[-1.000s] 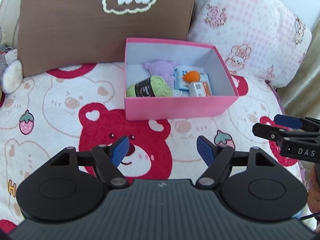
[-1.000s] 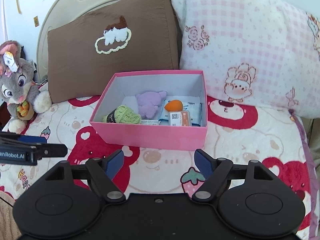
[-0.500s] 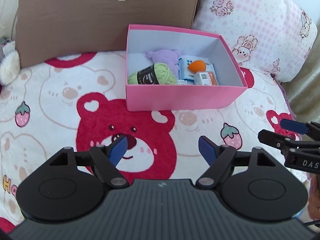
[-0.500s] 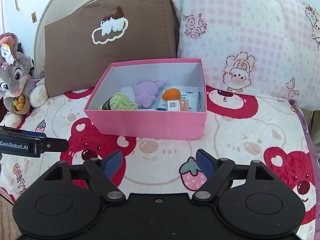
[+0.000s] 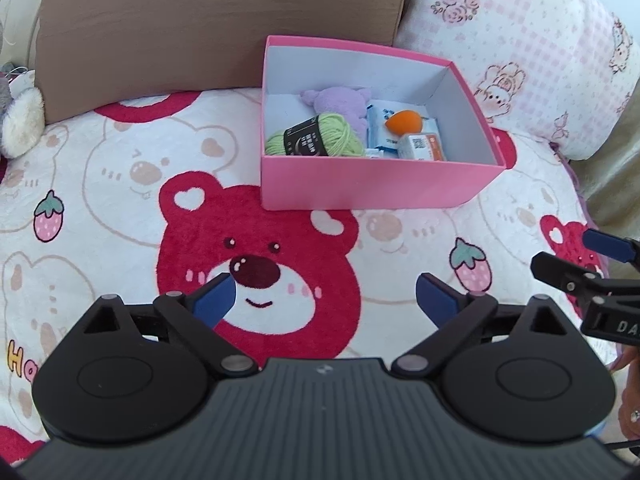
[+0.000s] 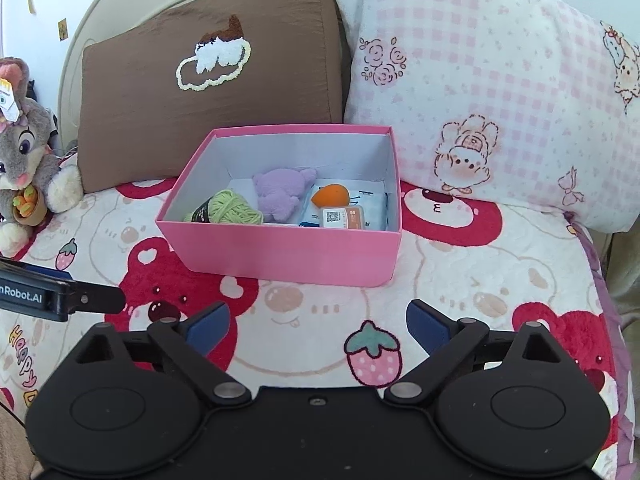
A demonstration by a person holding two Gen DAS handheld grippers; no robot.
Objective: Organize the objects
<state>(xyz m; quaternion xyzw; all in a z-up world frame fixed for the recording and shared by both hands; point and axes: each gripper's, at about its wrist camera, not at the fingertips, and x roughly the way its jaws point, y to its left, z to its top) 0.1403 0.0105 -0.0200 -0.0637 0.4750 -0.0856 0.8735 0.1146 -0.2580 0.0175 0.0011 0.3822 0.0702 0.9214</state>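
Ahead of both pairs of blue fingers, a pink box [image 5: 372, 184] is seen resting on a bear-print blanket [image 5: 120, 184], well beyond the fingertips. Inside it a green yarn ball [image 5: 320, 142] lies at the near left, with a purple plush [image 5: 340, 104] behind it; to their right an orange teardrop sponge [image 5: 404, 120] is set on blue-and-white packets [image 5: 378, 128], and a small orange-and-white carton [image 5: 422, 147] is placed nearest the front wall.

The left gripper [image 5: 326, 296] is held over a red bear face, its jaws opening wide with nothing between them. The right gripper [image 6: 318, 326] is likewise opening, spread wide and empty, above the blanket by a strawberry print.

Beyond the box a brown pillow [image 6: 208, 80] and a pink checked pillow [image 6: 500, 92] are propped, and a grey plush rabbit [image 6: 20, 148] is seen far left of the right gripper's fingers.
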